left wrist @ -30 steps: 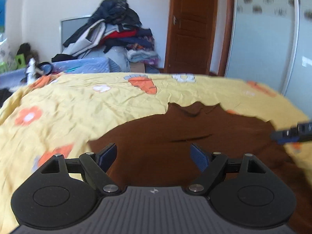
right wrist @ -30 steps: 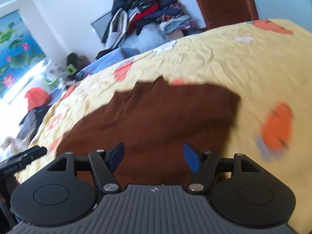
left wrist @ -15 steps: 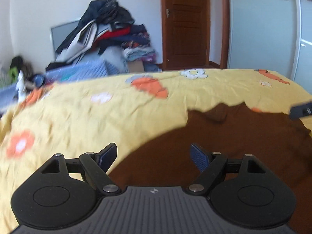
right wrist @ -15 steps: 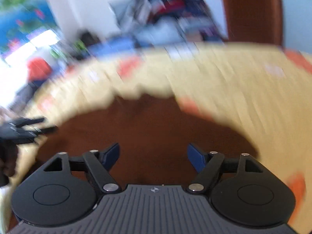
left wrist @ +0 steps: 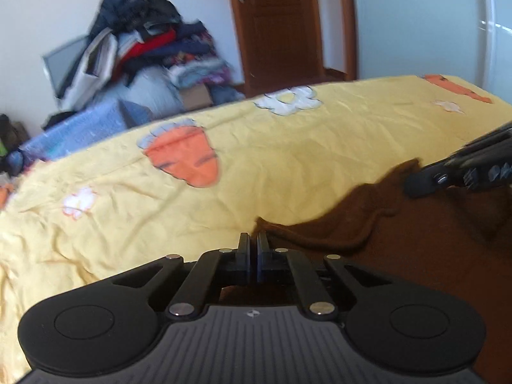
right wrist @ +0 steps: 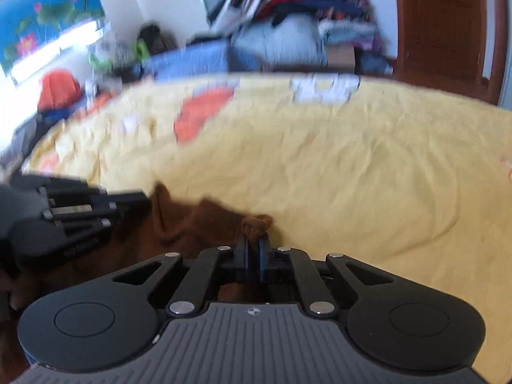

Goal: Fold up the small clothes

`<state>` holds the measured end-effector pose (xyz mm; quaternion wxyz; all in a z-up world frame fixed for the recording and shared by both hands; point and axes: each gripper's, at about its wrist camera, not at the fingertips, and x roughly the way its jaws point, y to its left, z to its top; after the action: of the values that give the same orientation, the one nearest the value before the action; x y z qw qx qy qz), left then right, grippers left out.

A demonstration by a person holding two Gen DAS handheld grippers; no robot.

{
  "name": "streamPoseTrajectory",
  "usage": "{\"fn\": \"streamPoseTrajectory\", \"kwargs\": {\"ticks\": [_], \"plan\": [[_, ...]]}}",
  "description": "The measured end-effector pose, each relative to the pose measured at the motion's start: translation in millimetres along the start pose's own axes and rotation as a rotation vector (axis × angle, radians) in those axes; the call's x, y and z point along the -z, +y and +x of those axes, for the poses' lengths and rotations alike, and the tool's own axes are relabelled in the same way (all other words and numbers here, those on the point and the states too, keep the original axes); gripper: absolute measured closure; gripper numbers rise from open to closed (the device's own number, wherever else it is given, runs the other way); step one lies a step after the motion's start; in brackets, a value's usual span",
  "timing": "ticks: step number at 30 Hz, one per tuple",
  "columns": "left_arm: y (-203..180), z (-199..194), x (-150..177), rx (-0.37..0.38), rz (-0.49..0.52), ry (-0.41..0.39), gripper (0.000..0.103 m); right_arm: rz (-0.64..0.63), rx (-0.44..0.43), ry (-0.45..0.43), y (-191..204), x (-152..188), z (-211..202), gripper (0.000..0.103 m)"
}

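brown garment (left wrist: pixel 400 243) lies on the yellow bedsheet (left wrist: pixel 288 166), its far edge bunched and lifted. left gripper (left wrist: pixel 253 249) has its fingers pinched together on one corner of that edge; right gripper (right wrist: pixel 252 249) is clamped on the other corner. clothes pile (left wrist: pixel 144 51) and wooden door (left wrist: pixel 281 22) stand behind the bed.

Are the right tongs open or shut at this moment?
Shut. The right tongs have their jaws pressed together on a bunched corner of the brown garment, above the yellow bedsheet.
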<state>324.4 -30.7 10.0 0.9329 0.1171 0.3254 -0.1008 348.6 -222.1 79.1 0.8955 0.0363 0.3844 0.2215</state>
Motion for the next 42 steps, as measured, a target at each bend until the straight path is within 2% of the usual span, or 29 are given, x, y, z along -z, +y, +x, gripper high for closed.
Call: {"fn": "streamPoseTrajectory", "kwargs": {"ticks": [2,4,6,7,8,9,10,12,15,16,17,18,19,20,21,22,23,24,25,26,28,31,32,33,34,36,38,41,42], "plan": [[2.0,5.1,8.6,-0.019,-0.019,-0.037,0.101,0.055,0.001,-0.006,-11.4,3.4,5.1,0.094],[-2.0,2.6,7.7,-0.035,-0.012,-0.040,0.100,0.021,0.026,-0.032,-12.5,13.0,12.1,0.096],[-0.7,-5.2,6.0,-0.041,-0.005,-0.039,0.097,0.062,0.033,-0.033,-12.8,14.9,8.0,0.093],[2.3,-13.8,6.0,-0.056,-0.020,-0.042,0.097,0.078,0.033,-0.023,-13.2,14.0,5.3,0.084],[5.5,-25.2,5.9,-0.072,-0.038,-0.044,0.096,0.090,0.044,-0.021,-12.4,14.2,-0.5,0.067],[9.7,-39.2,6.4,-0.067,-0.066,-0.052,0.096,0.100,0.067,-0.043,-9.8,16.4,-13.4,0.060],[14.2,-53.4,8.5,-0.040,-0.105,-0.066,0.096,0.105,0.075,-0.079,-7.7,18.5,-24.6,0.055],[15.3,-80.0,18.0,0.047,-0.157,-0.062,0.095,0.105,0.042,-0.126,2.0,33.5,-54.2,0.054],[1.2,-89.5,41.0,0.123,-0.151,0.013,0.095,0.072,0.012,-0.089,23.2,61.3,-69.3,0.050],[-4.6,-82.8,50.7,0.109,-0.132,0.052,0.095,0.051,0.021,-0.065,30.3,71.7,-68.5,0.046],[-9.3,-81.8,61.5,0.073,-0.098,0.003,0.094,0.032,0.035,-0.031,35.1,82.5,-64.1,0.041],[-14.1,-81.3,67.8,-0.003,-0.047,-0.023,0.094,0.014,0.046,-0.033,36.5,91.6,-60.0,0.042],[-14.5,-83.9,70.3,-0.063,-0.041,-0.029,0.094,-0.031,0.056,-0.080,39.4,99.7,-60.6,0.041],[-11.0,-90.1,68.3,-0.110,-0.086,0.011,0.094,-0.056,0.072,-0.094,40.2,103.5,-62.6,0.041],[-4.7,-103.6,67.8,-0.106,-0.152,0.030,0.093,-0.042,0.118,-0.086,43.1,102.5,-67.7,0.041],[0.8,-123.5,71.6,-0.065,-0.212,0.012,0.093,-0.005,0.146,-0.075,47.5,98.8,-77.1,0.038],[4.9,-146.1,79.4,-0.015,-0.263,-0.018,0.091,0.047,0.134,-0.075,52.7,99.6,-92.5,0.036],[6.9,-168.4,90.1,0.033,-0.304,-0.040,0.088,0.073,0.073,-0.093,58.3,104.5,-109.3,0.036],[7.4,-188.6,103.1,0.070,-0.338,-0.053,0.072,0.071,0.009,-0.111,64.8,113.7,-124.6,0.027],[4.8,-205.0,116.7,0.094,-0.357,-0.056,0.041,0.055,-0.026,-0.124,73.6,125.6,-138.8,0.014],[-5.2,-228.7,144.4,0.077,-0.362,-0.039,0.013,0.003,-0.009,-0.115,90.3,153.0,-157.3,0.010],[-21.1,-245.6,179.5,0.014,-0.324,0.053,0.013,-0.030,0.097,-0.005,98.0,191.9,-158.7,0.009],[-25.7,-251.0,187.8,-0.030,-0.318,0.094,0.014,-0.043,0.127,-0.008,99.1,202.3,-161.0,0.010],[-28.4,-258.9,196.1,-0.047,-0.321,0.114,0.014,-0.065,0.171,-0.027,103.2,209.6,-168.6,0.010],[-31.2,-270.0,203.0,-0.043,-0.319,0.106,0.014,-0.046,0.199,-0.004,106.1,212.2,-173.8,0.010],[-39.1,-287.1,211.4,-0.027,-0.324,0.106,0.014,0.036,0.192,-0.015,112.0,217.4,-190.5,0.008],[-47.7,-296.2,217.9,-0.004,-0.302,0.104,0.014,0.073,0.148,-0.042,121.9,227.0,-204.3,0.000],[-60.6,-297.9,225.6,-0.040,-0.263,0.114,0.014,0.077,0.169,-0.004,128.8,243.5,-198.8,0.000],[-63.3,-297.6,228.3,-0.048,-0.252,0.106,0.014,0.030,0.200,-0.031,131.6,250.4,-200.0,0.000]]}}
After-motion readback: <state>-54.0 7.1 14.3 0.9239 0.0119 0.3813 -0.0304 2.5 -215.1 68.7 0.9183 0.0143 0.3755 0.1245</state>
